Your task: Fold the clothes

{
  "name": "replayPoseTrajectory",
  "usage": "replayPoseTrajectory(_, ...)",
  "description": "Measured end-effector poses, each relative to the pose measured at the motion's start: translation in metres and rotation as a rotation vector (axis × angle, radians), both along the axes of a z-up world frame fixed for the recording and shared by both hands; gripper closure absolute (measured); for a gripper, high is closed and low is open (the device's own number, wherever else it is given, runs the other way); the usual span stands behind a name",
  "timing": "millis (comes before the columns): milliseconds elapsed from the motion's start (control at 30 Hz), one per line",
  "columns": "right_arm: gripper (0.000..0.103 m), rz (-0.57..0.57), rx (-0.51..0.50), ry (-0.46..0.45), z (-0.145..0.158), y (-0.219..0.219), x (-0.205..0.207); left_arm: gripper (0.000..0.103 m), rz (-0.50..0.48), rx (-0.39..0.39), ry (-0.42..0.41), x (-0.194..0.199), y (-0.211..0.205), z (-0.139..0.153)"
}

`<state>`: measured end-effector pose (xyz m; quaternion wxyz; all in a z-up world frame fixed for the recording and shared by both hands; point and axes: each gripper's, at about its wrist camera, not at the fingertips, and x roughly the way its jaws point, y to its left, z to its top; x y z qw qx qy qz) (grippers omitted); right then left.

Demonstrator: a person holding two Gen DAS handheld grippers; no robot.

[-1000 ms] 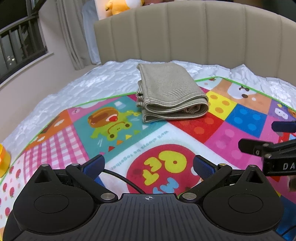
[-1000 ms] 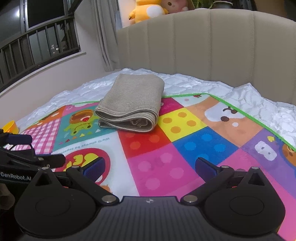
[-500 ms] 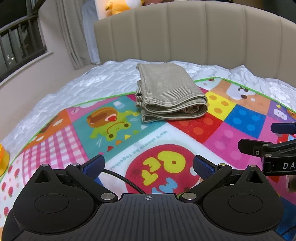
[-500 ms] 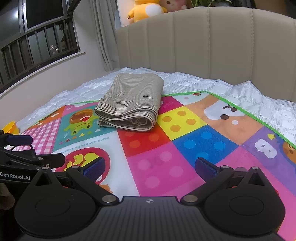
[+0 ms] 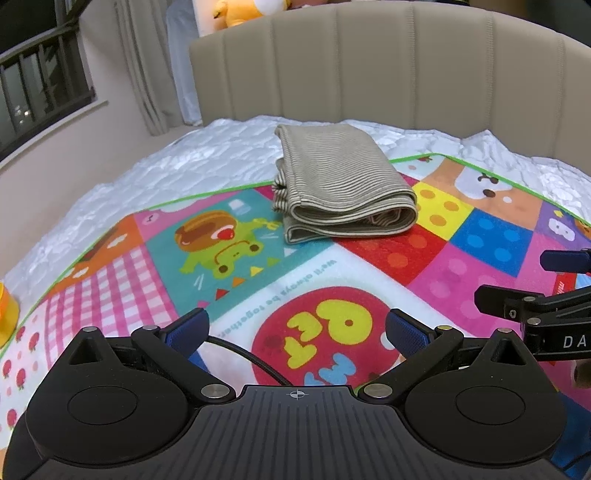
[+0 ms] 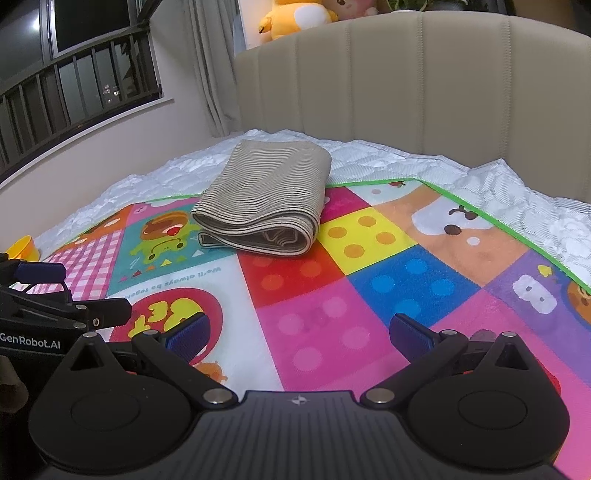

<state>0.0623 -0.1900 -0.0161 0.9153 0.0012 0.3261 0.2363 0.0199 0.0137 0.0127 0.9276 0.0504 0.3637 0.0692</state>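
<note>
A beige striped garment lies folded into a thick rectangle at the far end of the colourful play mat; it also shows in the right wrist view. My left gripper is open and empty, low over the mat's near part, well short of the garment. My right gripper is open and empty beside it, to the right. Each gripper shows at the edge of the other's view: the right one and the left one.
The mat lies on a white quilted bed with a beige padded headboard. A yellow-orange object sits at the mat's left edge. Plush toys rest behind the headboard. A window with railings is on the left.
Both grippers have drifted slightly; the views shift a little, with the garment a touch farther left. Both stay open. The garment has not moved.
</note>
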Motion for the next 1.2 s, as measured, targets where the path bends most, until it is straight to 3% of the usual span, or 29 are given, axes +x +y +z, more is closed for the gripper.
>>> replayPoseTrajectory(1200, 0.000, 0.001, -0.004, -0.001, 0.0003, -0.0017, -0.0002, 0.000, -0.001, -0.002, -0.002, -0.0011, -0.0002, 0.0004)
